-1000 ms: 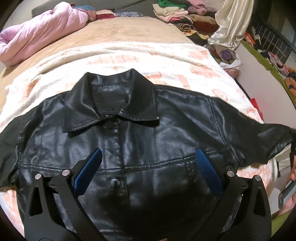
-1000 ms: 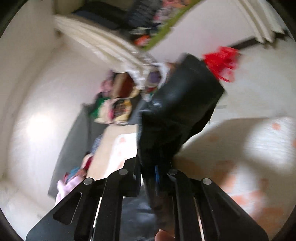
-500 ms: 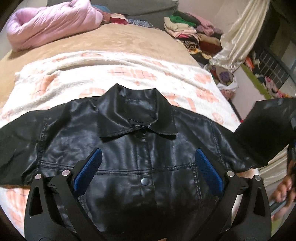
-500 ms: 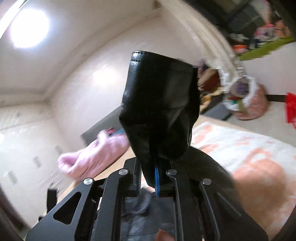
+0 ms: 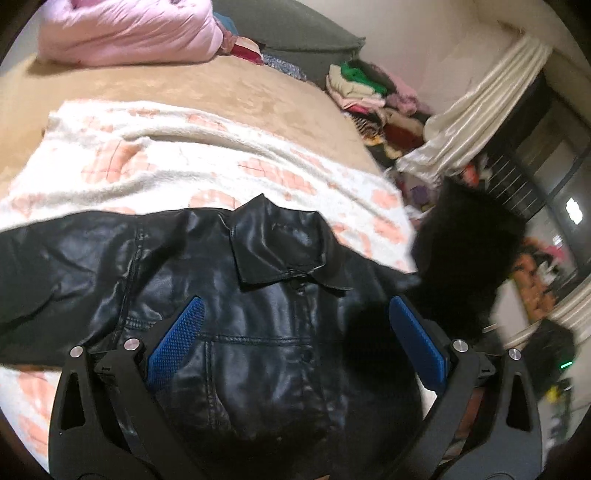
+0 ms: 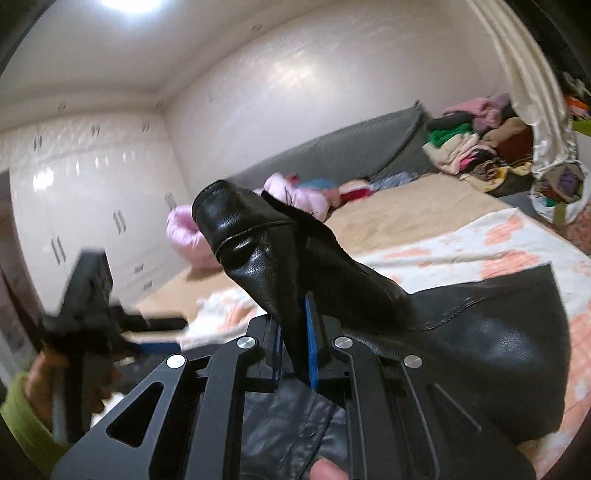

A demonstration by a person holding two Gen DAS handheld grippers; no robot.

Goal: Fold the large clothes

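**Black leather jacket, one sleeve lifted off the bed**

Black and glossy, the leather jacket (image 5: 258, 314) lay front-up on a white blanket with orange check patches (image 5: 155, 162), which itself covered a tan bedspread (image 5: 192, 88). Its collar (image 5: 280, 251) was turned down flat, and the placket ran down toward the camera between the two blue pads. One sleeve stretched out flat to the left edge of the left wrist view.

The left gripper (image 5: 295, 336) hung over the jacket's chest with its jaws spread wide, the blue pads (image 5: 177, 339) well apart and nothing between them. Whether the fingertips touched the leather could not be told.

The right gripper (image 6: 293, 332) was clamped on the other sleeve (image 6: 258, 251): the blue pads were pressed close together with a fold of black leather pinched between them. Above the jaws the cuff end stood up, rounded and stitched, and leaned to the left. From the left wrist view that raised sleeve showed as a dark, blurred mass (image 5: 469, 258) held up off the bed at the jacket's right side. More of the jacket spread below and to the right of the right gripper, lying on the blanket.

At the head of the bed sat a pink puffy garment (image 5: 125, 33) against a grey headboard (image 6: 332, 151). A heap of folded and loose clothes (image 5: 373, 92) was stacked in the corner beside a cream satin curtain (image 5: 480, 110). White wardrobe doors (image 6: 92, 192) lined the far wall.
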